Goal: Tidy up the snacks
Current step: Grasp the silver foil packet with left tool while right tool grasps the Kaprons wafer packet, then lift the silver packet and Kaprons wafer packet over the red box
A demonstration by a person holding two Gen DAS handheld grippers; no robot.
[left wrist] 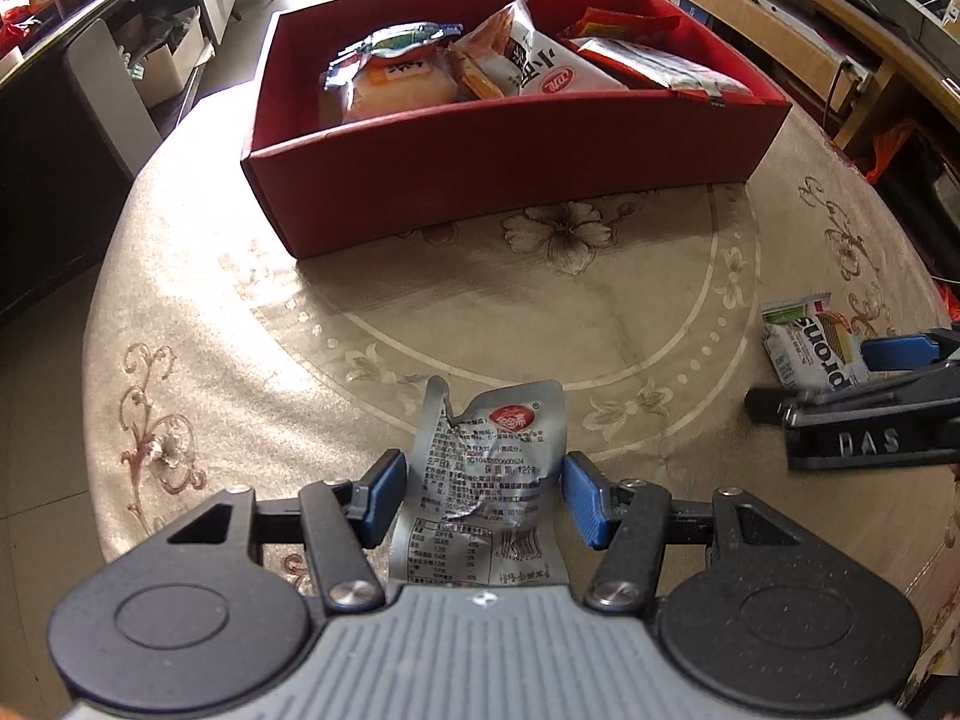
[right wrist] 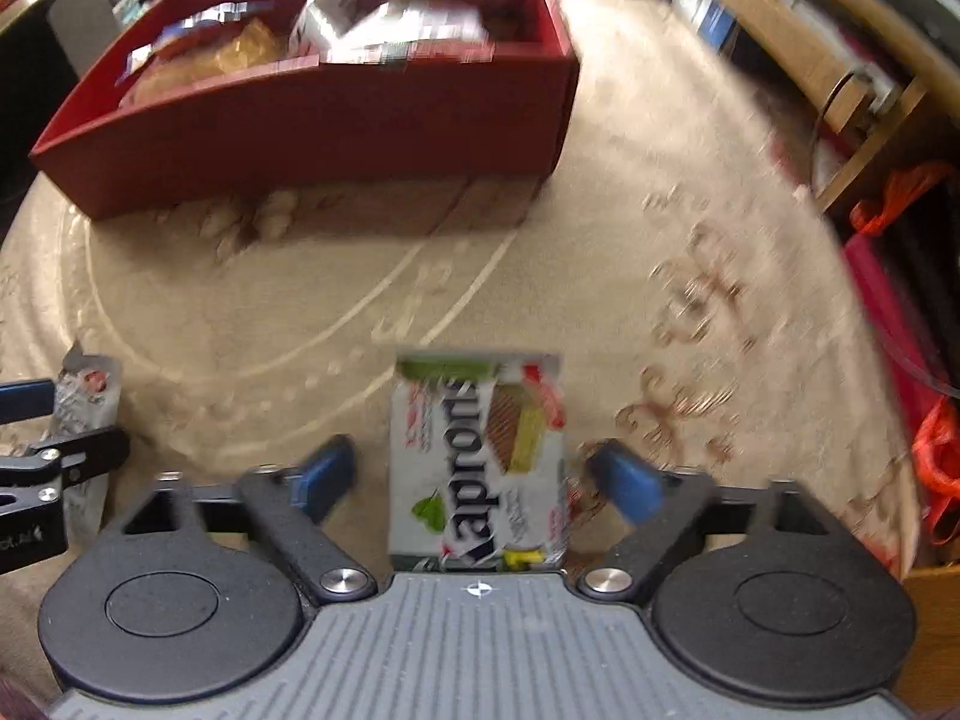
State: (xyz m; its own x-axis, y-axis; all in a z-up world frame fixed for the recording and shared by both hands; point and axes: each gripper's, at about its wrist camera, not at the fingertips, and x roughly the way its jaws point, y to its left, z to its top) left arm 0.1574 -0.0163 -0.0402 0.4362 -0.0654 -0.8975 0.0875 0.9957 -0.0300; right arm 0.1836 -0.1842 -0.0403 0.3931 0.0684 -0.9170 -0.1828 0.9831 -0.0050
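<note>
Straddling a crinkled silver snack packet [left wrist: 480, 480], the left gripper [left wrist: 480, 495] points steeply down at the bench [left wrist: 240, 324], its blue pads just beside the packet's two side edges; whether they press on it or only flank it cannot be told. One white wafer packet [right wrist: 477, 462] lies flat between the jaws of the right gripper [right wrist: 477, 480], which stand spread wide with bare cloth showing on either side of the packet, so nothing is pinched there. That gripper also tilts steeply downward, and its view is blurred. Two packets thus lie loose on the bench, one under each gripper, near the front edge and well apart from each other. Beyond them sits one red box [left wrist: 510, 162], open-topped and with its near wall facing the grippers; it holds at least five snack packs, though the exact count is unclear. Between the loose packets and the box stretches a broad patch of patterned tablecloth with nothing on it. Round the bench's curved rim are shelves [left wrist: 780, 6] on the right and dark furniture on the left.
</note>
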